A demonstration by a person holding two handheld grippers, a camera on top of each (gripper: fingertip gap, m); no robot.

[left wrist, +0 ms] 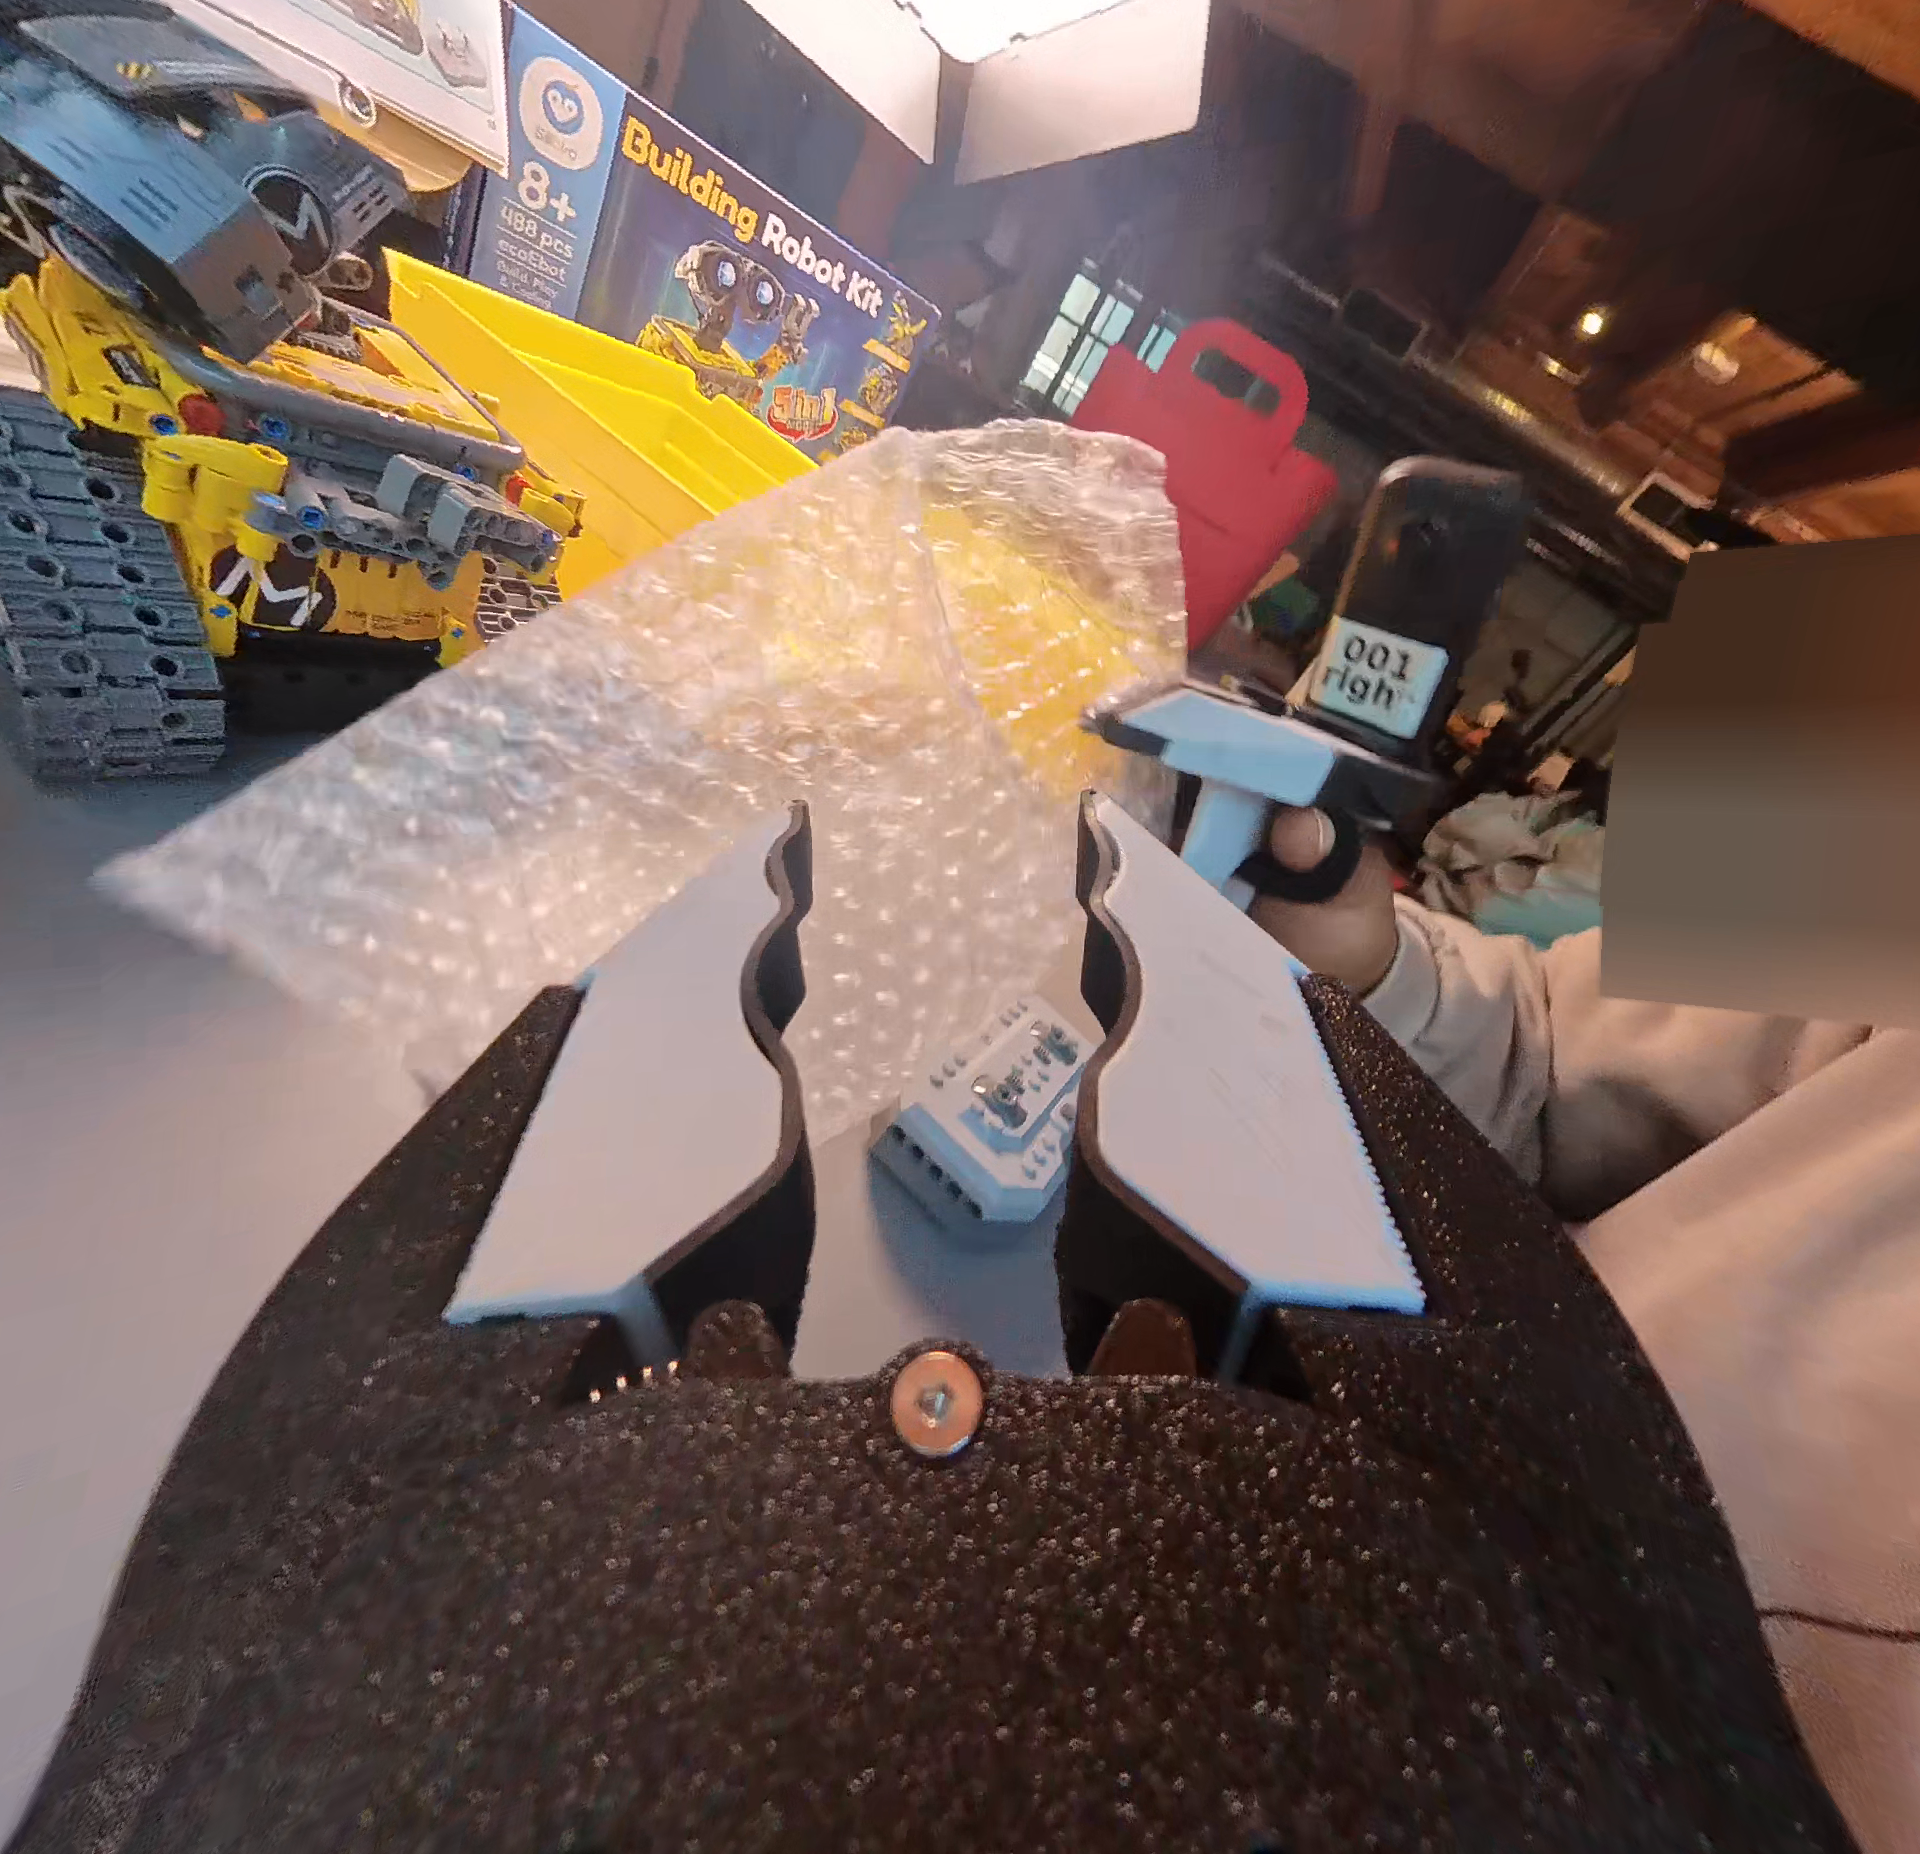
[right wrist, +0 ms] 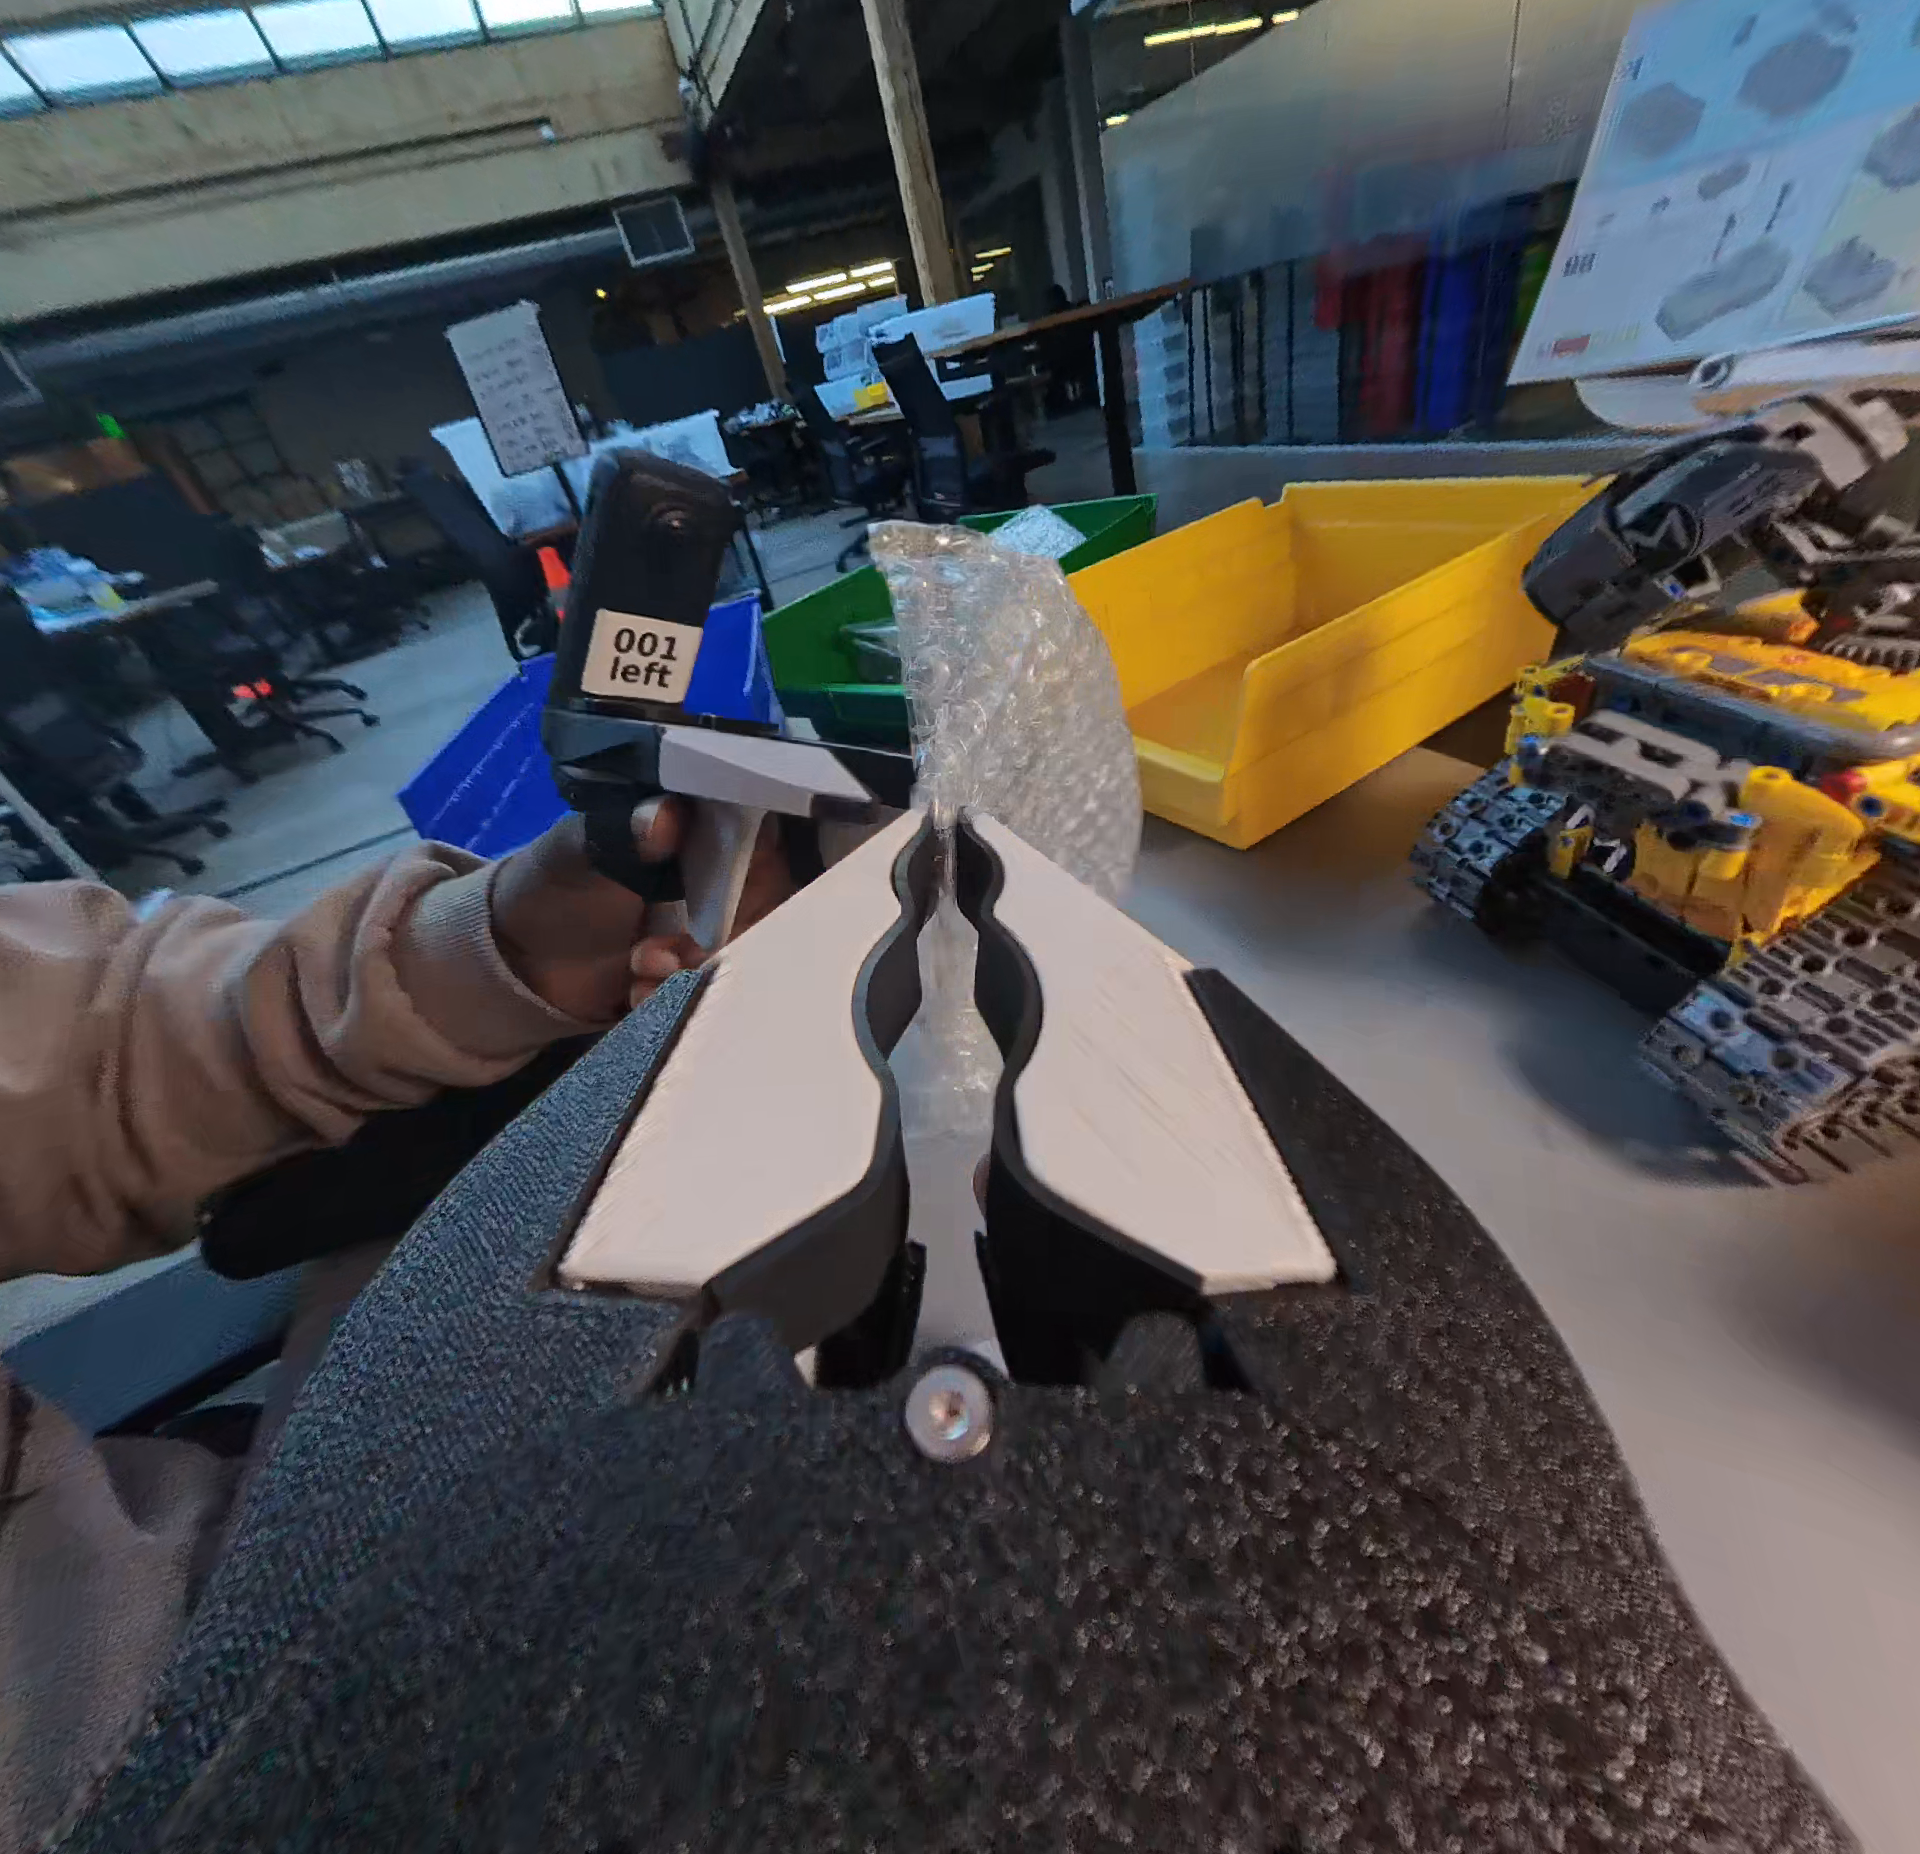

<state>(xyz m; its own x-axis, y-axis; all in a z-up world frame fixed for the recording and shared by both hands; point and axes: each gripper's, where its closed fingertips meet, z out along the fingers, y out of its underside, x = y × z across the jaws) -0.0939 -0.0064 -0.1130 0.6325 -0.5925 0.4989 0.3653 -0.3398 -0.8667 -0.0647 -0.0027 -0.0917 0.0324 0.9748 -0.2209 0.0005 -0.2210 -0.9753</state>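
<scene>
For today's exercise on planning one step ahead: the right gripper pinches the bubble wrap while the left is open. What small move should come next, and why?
Probably close the left gripper on the near edge of the bubble wrap. Its fingers are spread with the sheet between their tips, while the right gripper pinches only one edge, so the sheet hangs loose above the small grey block.

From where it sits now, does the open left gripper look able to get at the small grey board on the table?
Probably yes: the left gripper is open with the small grey board bare between its fingers; the bubble wrap lies just beyond it.
</scene>
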